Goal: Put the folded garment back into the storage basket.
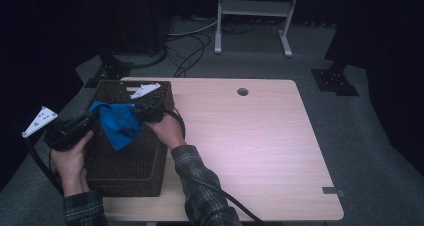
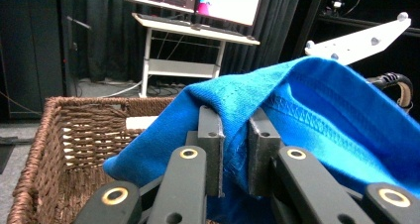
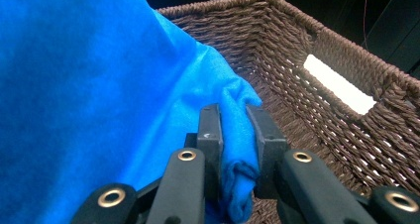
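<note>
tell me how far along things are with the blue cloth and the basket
Done: the blue cloth is already picked up, and each gripper is shut on a fold of it, the left gripper and the right gripper. In hand: the cloth hangs stretched between them above the open wicker basket. Left: it is not yet spread on the table or laid down in the basket, whichever is meant.

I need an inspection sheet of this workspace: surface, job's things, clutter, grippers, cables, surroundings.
Surface: light wooden table with a round hole.
Job's things: blue cloth held above the dark wicker basket.
Clutter: nothing seen.
Grippers: left gripper and right gripper both shut on the blue cloth.
Cables: black cable along the right sleeve; more cables on the floor.
Surroundings: grey floor, dark curtains, white stand.
</note>
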The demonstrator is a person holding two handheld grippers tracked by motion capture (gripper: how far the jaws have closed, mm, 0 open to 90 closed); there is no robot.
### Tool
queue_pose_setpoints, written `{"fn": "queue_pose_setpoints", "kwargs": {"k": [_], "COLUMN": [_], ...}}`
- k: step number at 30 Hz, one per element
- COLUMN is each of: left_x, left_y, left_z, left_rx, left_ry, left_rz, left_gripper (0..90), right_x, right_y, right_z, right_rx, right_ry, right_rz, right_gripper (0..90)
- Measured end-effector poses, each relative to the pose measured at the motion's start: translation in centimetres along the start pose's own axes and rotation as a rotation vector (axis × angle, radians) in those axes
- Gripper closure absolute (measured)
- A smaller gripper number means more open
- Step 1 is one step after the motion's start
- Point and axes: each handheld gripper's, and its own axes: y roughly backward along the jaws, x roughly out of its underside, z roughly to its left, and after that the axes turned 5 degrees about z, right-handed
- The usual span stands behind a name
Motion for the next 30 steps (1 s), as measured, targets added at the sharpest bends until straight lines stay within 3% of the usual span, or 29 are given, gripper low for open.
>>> {"fn": "queue_pose_setpoints", "kwargs": {"k": [8,17,22,23,25,27,30], "left_x": [0.06,0.06,0.0,-0.02,-0.04,-0.04,-0.02], "left_y": [0.1,-0.1,-0.48,-0.63,-0.7,-0.72,-0.85], "left_z": [0.08,0.0,-0.2,-0.27,-0.24,-0.22,-0.19], "left_rx": [-0.005,-0.005,0.003,0.001,-0.003,-0.003,-0.028], "left_ry": [0.0,-0.016,-0.042,-0.049,-0.049,-0.047,-0.035], "left_rz": [-0.002,-0.008,-0.004,-0.005,-0.007,-0.011,-0.017], "left_gripper": [78.0,67.7,48.9,48.9,36.8,34.0,21.9], "right_x": [-0.06,-0.12,-0.13,-0.12,-0.12,-0.12,-0.12], "right_y": [0.02,-0.03,-0.06,-0.07,-0.06,-0.06,-0.07], "right_z": [-0.01,0.1,0.15,0.14,0.16,0.16,0.14], "right_rx": [-0.002,0.0,0.003,0.002,0.004,0.004,0.002], "right_ry": [-0.001,0.005,0.012,0.01,0.012,0.012,0.011], "right_rz": [-0.004,0.006,0.01,0.01,0.011,0.011,0.01], "right_gripper": [78.2,78.3,78.4,78.4,78.4,78.4,78.4]}}
